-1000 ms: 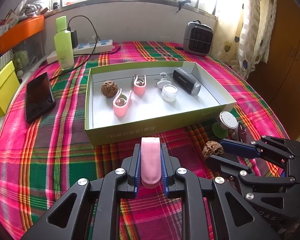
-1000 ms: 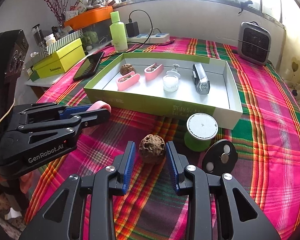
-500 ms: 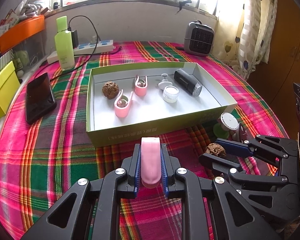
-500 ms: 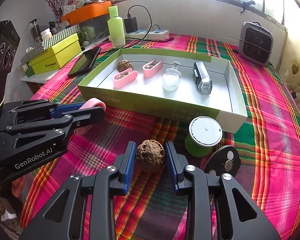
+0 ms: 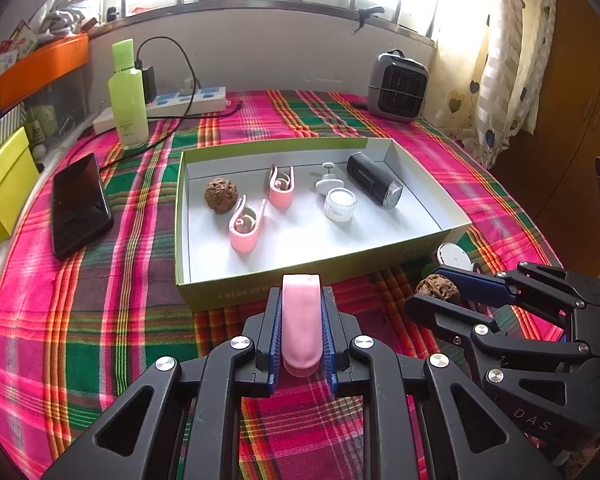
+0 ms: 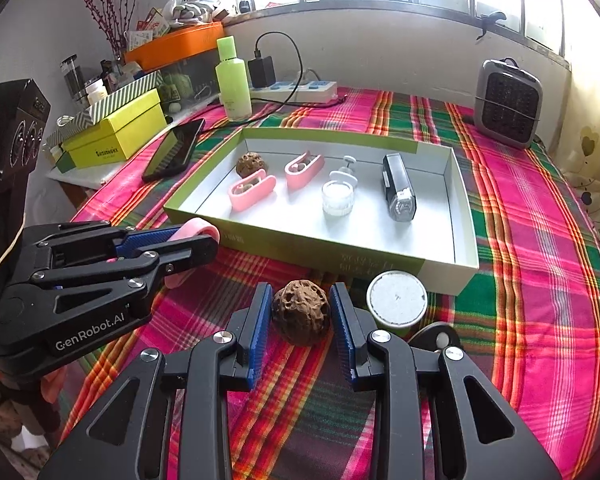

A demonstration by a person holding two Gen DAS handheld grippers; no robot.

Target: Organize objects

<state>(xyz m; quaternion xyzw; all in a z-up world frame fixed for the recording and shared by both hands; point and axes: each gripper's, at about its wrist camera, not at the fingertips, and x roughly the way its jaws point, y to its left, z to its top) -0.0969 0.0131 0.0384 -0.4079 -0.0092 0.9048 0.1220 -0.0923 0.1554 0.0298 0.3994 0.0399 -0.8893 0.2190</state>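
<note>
The left claw [image 5: 301, 320] is gripping a pink clip [image 5: 301, 322] edge-on between its blue pads, with the clip's rounded end pointing back toward the camera. This narrow grip is keeping the clip aligned with the fingers, which probably suits laying it flat beside the two pink clips [image 5: 247, 222] already lying in the green box [image 5: 260, 290]. The claw is hanging just short of the box's near wall.

The right claw [image 6: 302, 314] is holding a walnut [image 6: 301, 312] across its widest part, with both pads touching its rough shell. A grip at the middle is likely chosen because a round, hard shell slips out of an off-centre pinch. One matching walnut [image 6: 251, 163] is already sitting in the box's far left corner, so like items appear to be grouped together.

A green spool [image 6: 396, 306] and a dark oval piece [image 6: 436, 338] are waiting on the counter [image 6: 540, 280], just outside the box's near wall, within easy reach of the right claw.
</note>
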